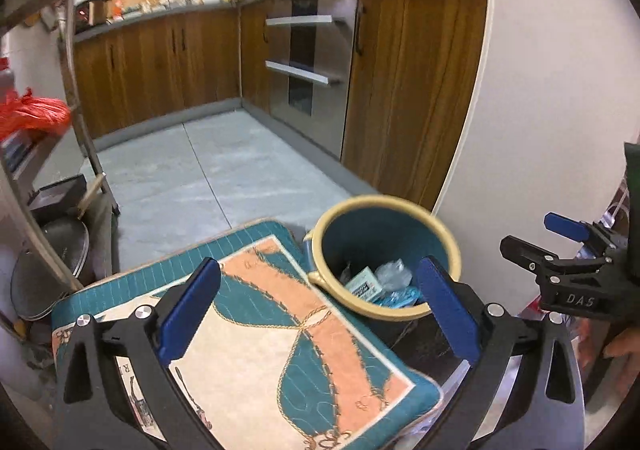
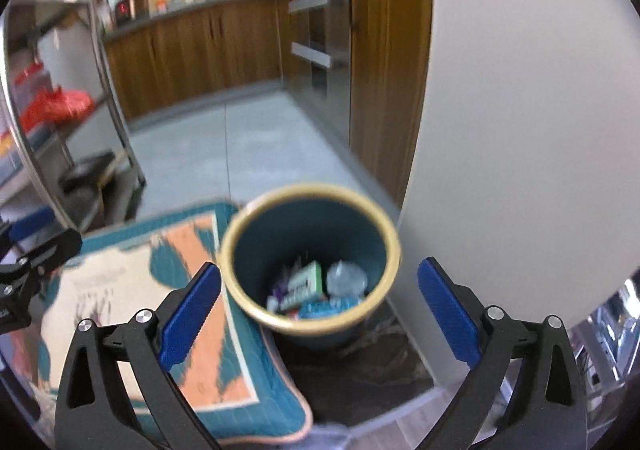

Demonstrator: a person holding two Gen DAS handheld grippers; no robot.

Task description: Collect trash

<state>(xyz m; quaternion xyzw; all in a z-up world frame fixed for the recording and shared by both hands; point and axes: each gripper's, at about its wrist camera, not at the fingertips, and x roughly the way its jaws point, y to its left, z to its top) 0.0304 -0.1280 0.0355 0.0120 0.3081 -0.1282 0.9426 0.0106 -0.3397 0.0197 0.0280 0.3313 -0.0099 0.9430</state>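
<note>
A teal trash bin with a cream rim (image 1: 448,246) (image 2: 384,226) stands on the floor beside a white wall. Inside lie a pale green box (image 1: 363,283) (image 2: 305,285), a clear crumpled wrapper (image 1: 394,273) (image 2: 346,277) and a blue packet (image 2: 328,306). My left gripper (image 1: 320,314) is open and empty, above a cushion and the bin's left side. My right gripper (image 2: 320,314) is open and empty, hovering over the bin; it also shows in the left wrist view (image 1: 556,246) at the right.
A teal, pink and cream cushion (image 1: 260,330) (image 2: 132,306) lies left of the bin. Wooden kitchen cabinets (image 1: 160,66) and an oven front (image 1: 308,62) line the far side of the grey tiled floor (image 1: 208,170). A metal rack with a red bag (image 1: 32,114) stands at left.
</note>
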